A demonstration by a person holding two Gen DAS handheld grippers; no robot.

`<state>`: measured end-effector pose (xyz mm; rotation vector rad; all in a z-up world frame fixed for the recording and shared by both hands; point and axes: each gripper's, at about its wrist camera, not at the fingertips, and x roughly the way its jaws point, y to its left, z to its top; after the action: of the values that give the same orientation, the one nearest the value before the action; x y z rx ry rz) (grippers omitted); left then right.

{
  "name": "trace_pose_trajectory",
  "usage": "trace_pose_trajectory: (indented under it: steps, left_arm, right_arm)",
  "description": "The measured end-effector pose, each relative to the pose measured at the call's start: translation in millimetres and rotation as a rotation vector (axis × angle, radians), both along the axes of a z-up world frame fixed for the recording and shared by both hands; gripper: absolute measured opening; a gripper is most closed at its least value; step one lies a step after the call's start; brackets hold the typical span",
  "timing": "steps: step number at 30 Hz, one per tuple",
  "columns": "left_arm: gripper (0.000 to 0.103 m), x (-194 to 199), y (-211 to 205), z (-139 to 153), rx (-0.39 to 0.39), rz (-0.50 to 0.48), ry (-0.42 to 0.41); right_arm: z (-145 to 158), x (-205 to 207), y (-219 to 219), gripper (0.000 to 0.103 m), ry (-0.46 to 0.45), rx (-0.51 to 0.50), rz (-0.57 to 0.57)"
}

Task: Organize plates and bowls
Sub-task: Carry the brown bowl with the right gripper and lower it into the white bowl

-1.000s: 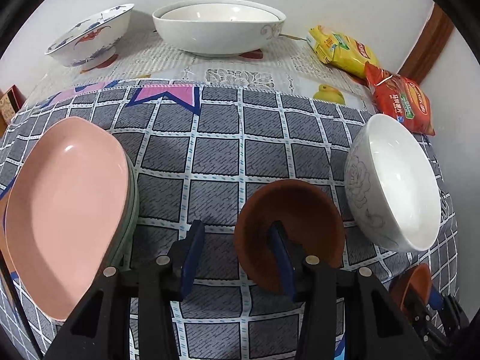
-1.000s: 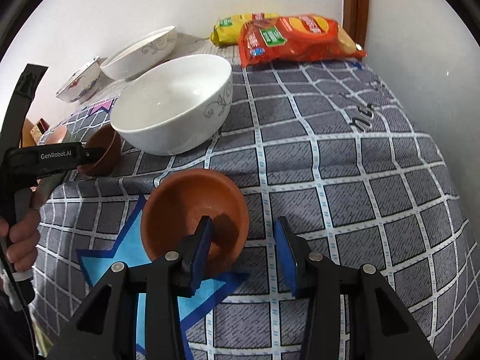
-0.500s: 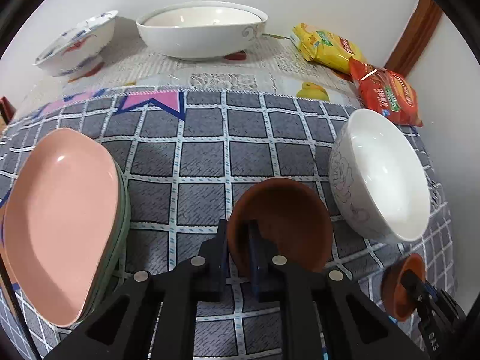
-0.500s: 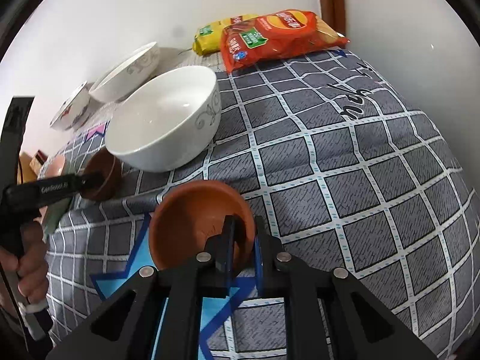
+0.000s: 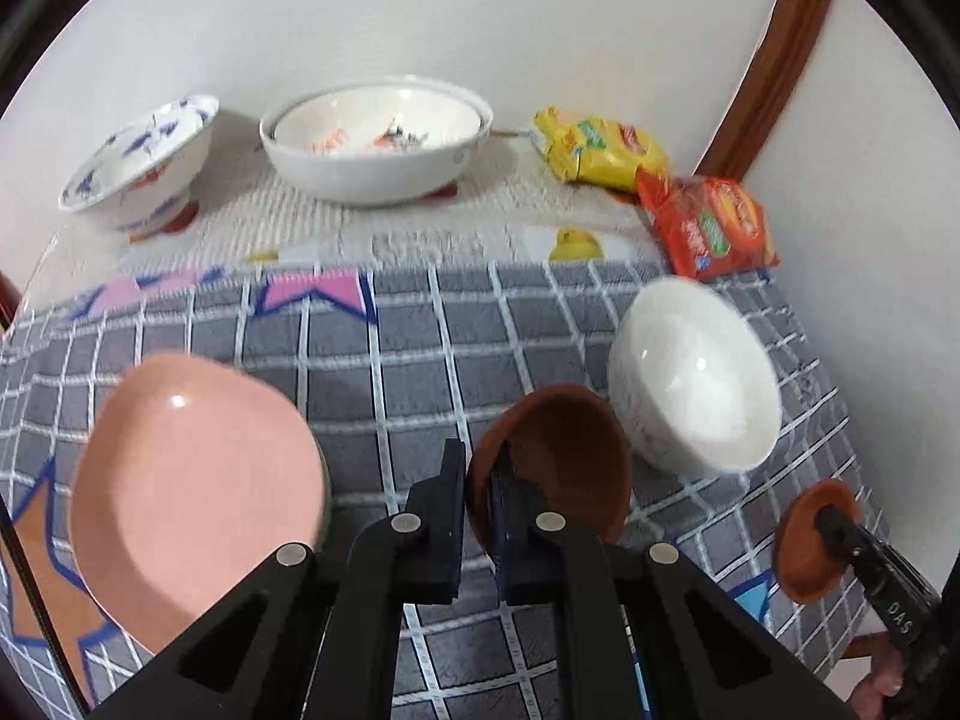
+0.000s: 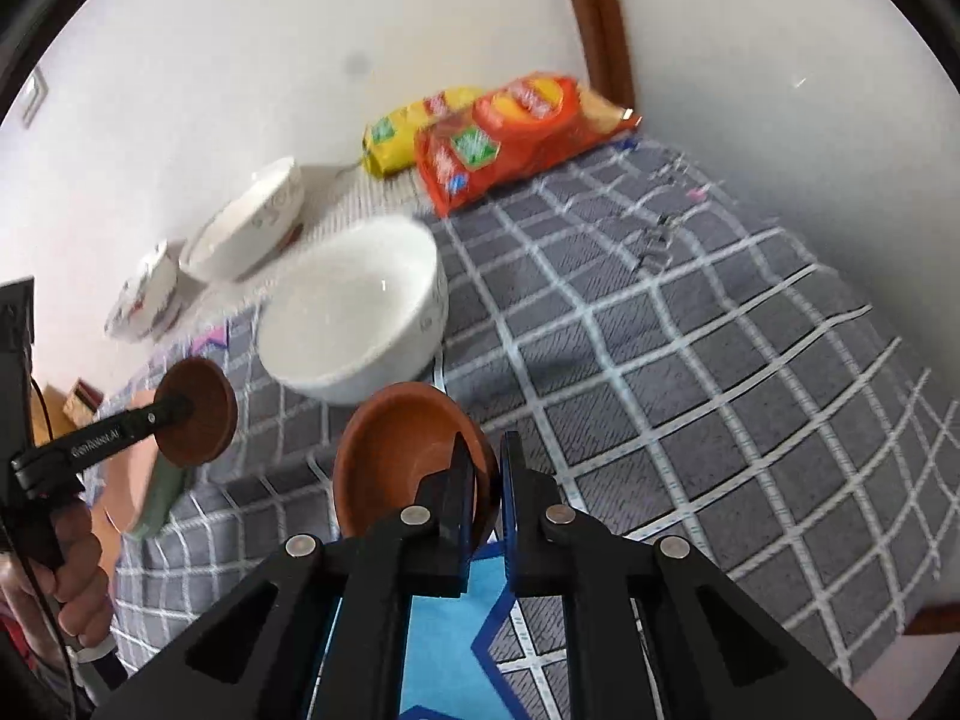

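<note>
My left gripper (image 5: 480,468) is shut on the near rim of a small dark brown bowl (image 5: 564,468), lifted off the checked cloth. The right wrist view shows that same bowl (image 6: 201,414) in the left gripper (image 6: 180,405). My right gripper (image 6: 486,462) is shut on the rim of a second, lighter brown bowl (image 6: 402,456), also raised; it shows again as the lighter bowl (image 5: 810,540) at lower right in the left wrist view. A plain white bowl (image 5: 696,378) sits between the two. A pink plate (image 5: 192,480) lies on a green one at left.
At the back by the wall stand a wide white bowl (image 5: 378,144) and a blue-patterned bowl (image 5: 144,162). Yellow (image 5: 600,150) and red (image 5: 708,228) snack bags lie at the back right. A person's hand (image 6: 78,570) holds the left gripper's handle. Wooden door trim (image 5: 774,54) rises at the corner.
Both grippers closed on the rims of their brown bowls, then lifted them off the cloth. Both views rose and rolled, showing more of the wall.
</note>
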<state>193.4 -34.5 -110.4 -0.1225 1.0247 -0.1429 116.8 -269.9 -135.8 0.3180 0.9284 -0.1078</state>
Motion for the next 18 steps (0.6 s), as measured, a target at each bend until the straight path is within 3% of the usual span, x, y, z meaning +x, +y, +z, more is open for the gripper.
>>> trace_pose_trajectory:
  steps: [7, 18]
  left_arm:
    - [0.008, 18.4, 6.6, 31.3, 0.007, -0.036, -0.051]
    - [0.008, 36.3, 1.3, 29.0, -0.026, -0.122, -0.040]
  right_arm:
    - [42.5, -2.4, 4.8, 0.008, -0.067, -0.032, -0.074]
    - [53.3, 8.7, 31.4, 0.008, -0.081, -0.022, -0.147]
